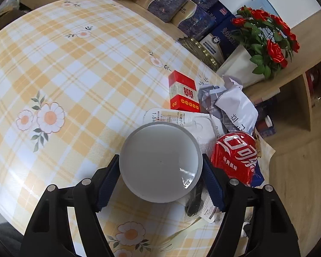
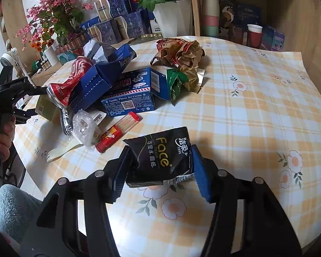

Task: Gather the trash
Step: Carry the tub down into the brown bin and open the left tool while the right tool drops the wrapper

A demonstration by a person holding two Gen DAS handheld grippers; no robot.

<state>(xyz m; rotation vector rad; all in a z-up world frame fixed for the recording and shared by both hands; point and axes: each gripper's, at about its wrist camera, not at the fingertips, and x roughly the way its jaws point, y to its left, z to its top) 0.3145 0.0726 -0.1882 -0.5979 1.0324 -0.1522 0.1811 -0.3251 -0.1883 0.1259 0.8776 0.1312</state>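
Right wrist view is showing me the black tissue pack [image 2: 160, 158] sitting between the two blue pads of my right gripper [image 2: 159, 169]; the jaws are standing partly closed with both pads touching its crumpled sides, so I am judging it gripped. The pack is hanging low over the table [image 2: 256, 111], toward the near edge, just beside the red toothpick tube [image 2: 117, 131].

Beyond that, the trash heap is lying toward the left edge: a blue ice cream carton [image 2: 134, 98], a crushed red cola can [image 2: 68, 81], brown and green wrappers [image 2: 179, 53] and a clear plastic bag [image 2: 83, 126].

My left gripper [image 1: 160, 171] is clamping a grey round bowl [image 1: 160, 162], mouth facing the camera, pads pressed on opposite sides of its rim. It is hovering over the same heap, with the cola can just beside it and a red cigarette box [image 1: 183, 92] beyond.

I am reading this as the gathering step: one piece picked, receptacle ready. Next I would need to bring the pack over the bowl's mouth and let go, though the pack looks nearly as wide as the bowl.

My left hand [image 2: 4, 132] is gripping its handle at the table's left edge.
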